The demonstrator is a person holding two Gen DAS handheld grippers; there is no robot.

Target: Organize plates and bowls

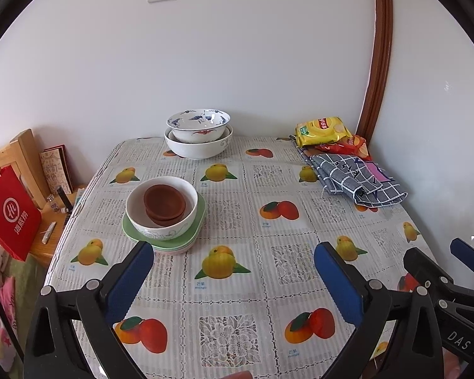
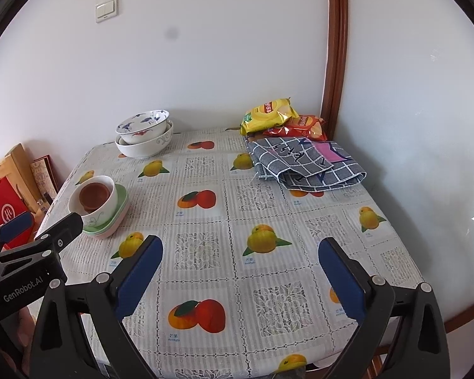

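A white bowl [image 1: 161, 208] holding stacked brown saucers [image 1: 165, 204] sits on a stack of green and pink plates [image 1: 180, 243] at the table's left side; the stack also shows in the right wrist view [image 2: 106, 225]. At the back, a blue-patterned bowl [image 1: 198, 124] is nested in a larger white bowl [image 1: 199, 148], also seen in the right wrist view [image 2: 143, 147]. My left gripper [image 1: 233, 252] is open and empty, just in front of the plate stack. My right gripper [image 2: 240, 249] is open and empty over the table's near middle.
A folded grey checked cloth [image 1: 357, 180] and yellow and red snack bags [image 1: 324, 131] lie at the back right corner. A red paper bag [image 1: 11, 211] and a wooden chair [image 1: 22, 154] stand left of the table. Walls bound the back and right.
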